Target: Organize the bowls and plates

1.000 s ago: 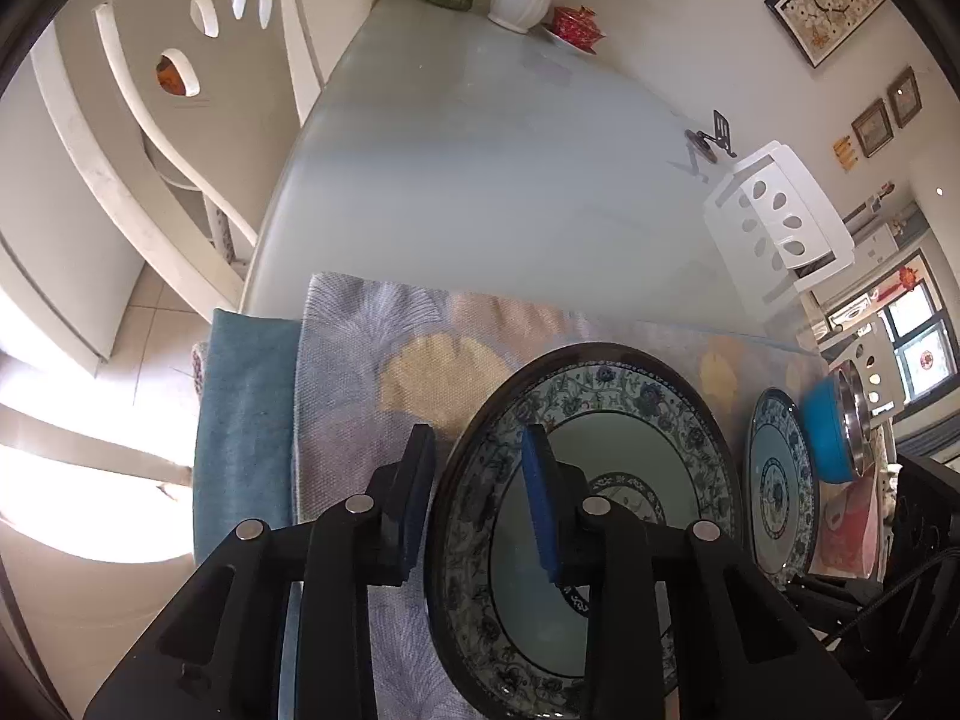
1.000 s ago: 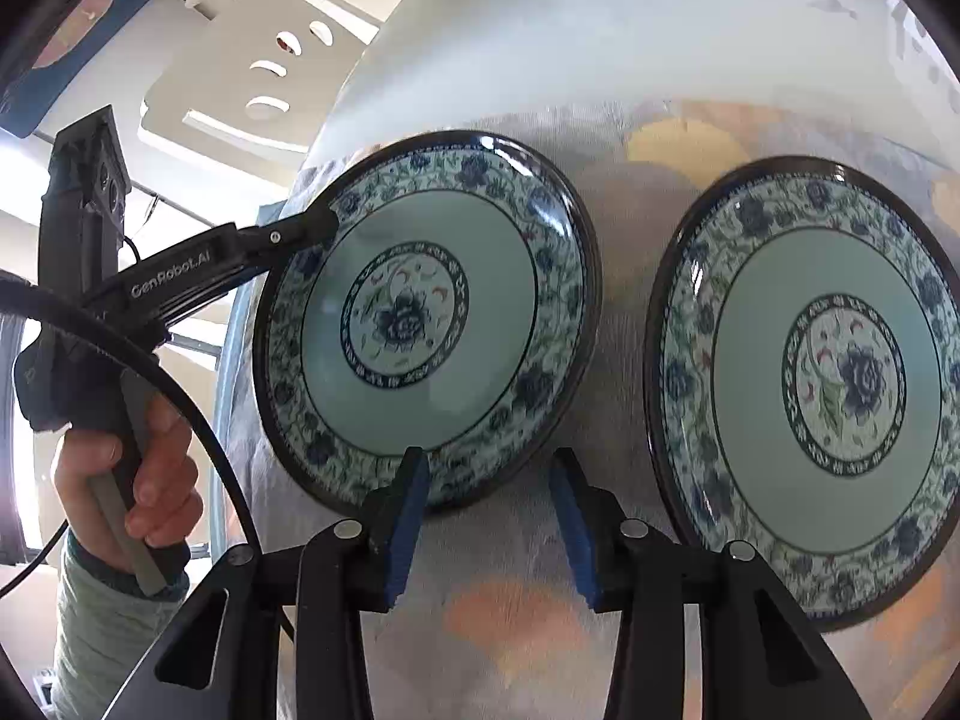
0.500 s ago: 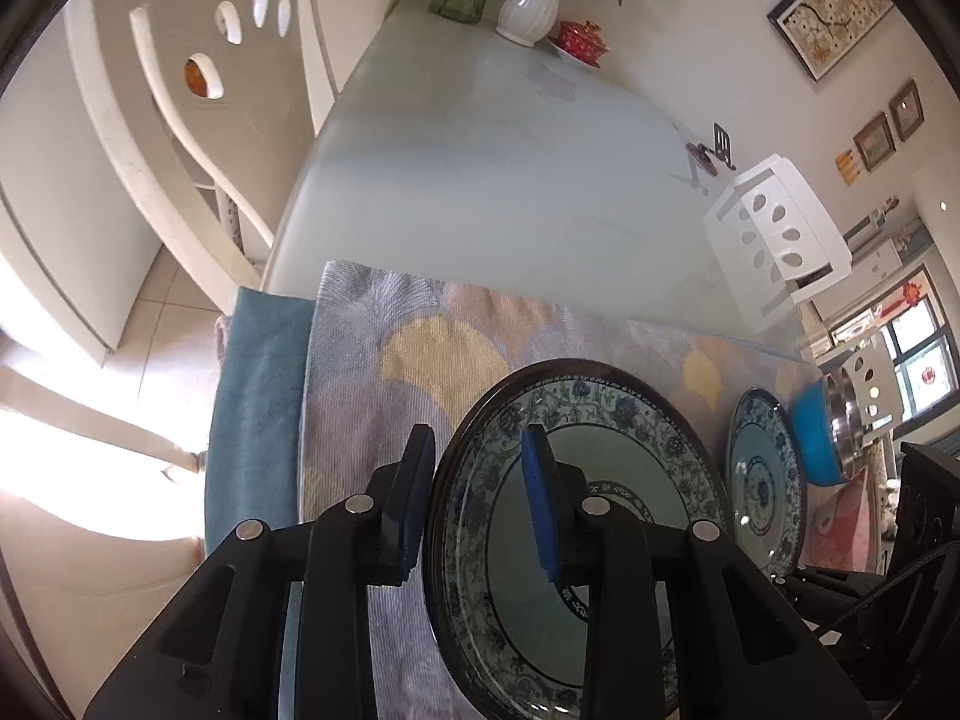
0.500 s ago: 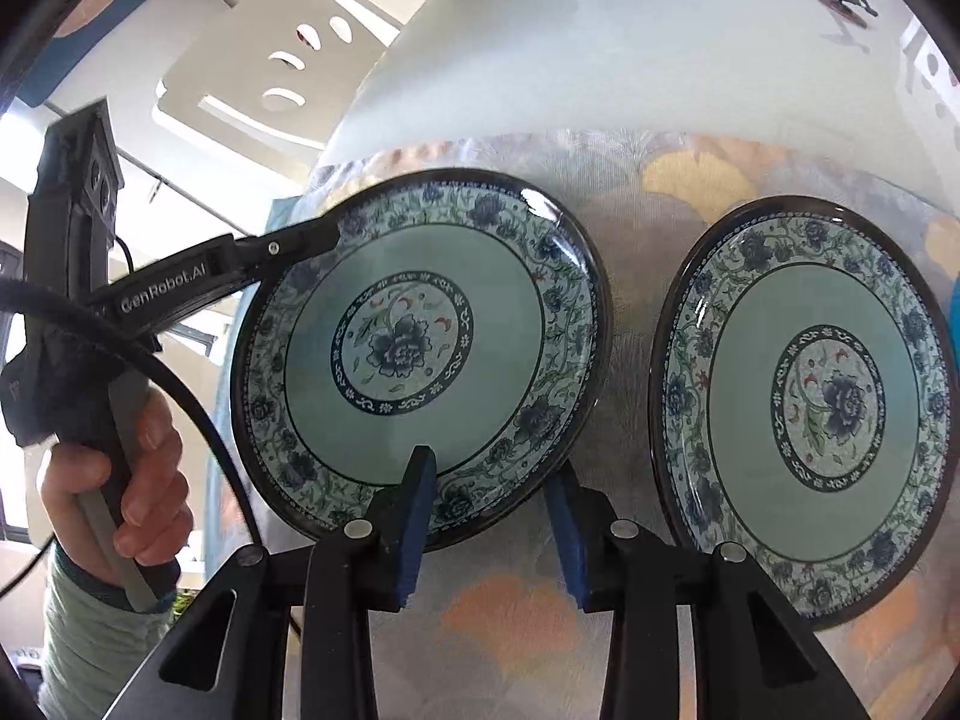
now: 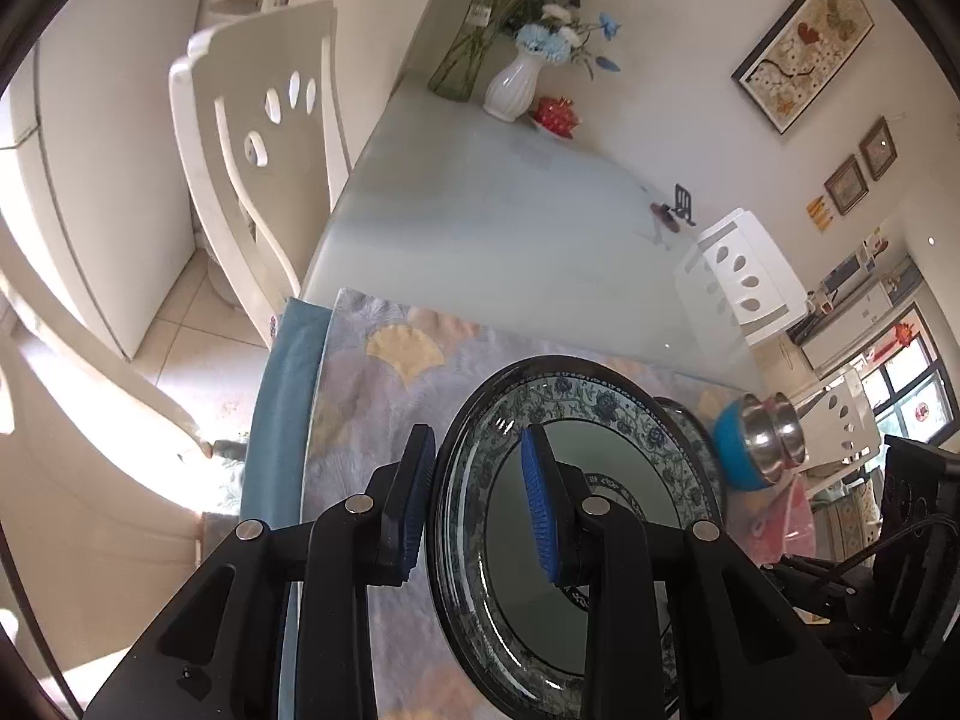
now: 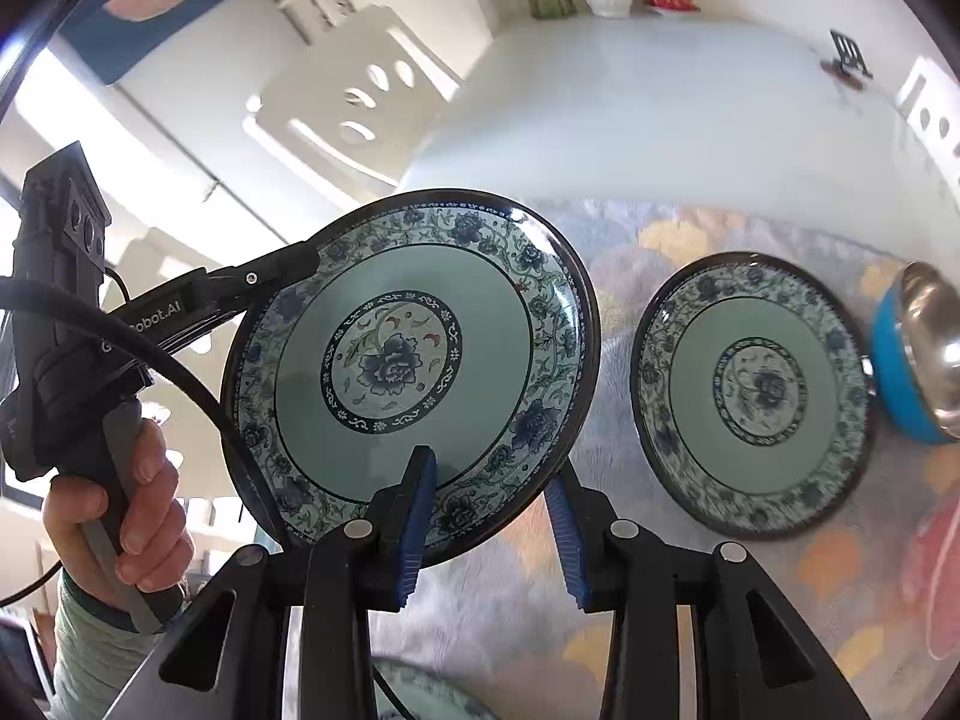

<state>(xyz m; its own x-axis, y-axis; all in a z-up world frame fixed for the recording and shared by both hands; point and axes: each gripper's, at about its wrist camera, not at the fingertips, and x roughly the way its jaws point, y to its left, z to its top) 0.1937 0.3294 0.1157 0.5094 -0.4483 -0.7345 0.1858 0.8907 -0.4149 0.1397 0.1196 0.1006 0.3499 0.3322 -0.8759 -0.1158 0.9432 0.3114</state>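
A green plate with a blue flower border hangs tilted above the patterned mat. My right gripper is shut on its near rim. My left gripper is shut on the plate at its left rim, one pad on top and one outside. A person's hand holds the left gripper's handle. A second matching plate lies flat on the mat to the right, half hidden in the left wrist view. Beside it stands a blue bowl with a steel bowl nested in it.
The rim of another patterned plate shows at the bottom edge. A pink item lies at the mat's right. White chairs flank the pale table. A white vase, a red item and a small black stand sit far back.
Both grippers have risen with the plate, which now hangs tilted off the mat. The right gripper's pads closed onto its near rim. The second plate and bowls look farther below.
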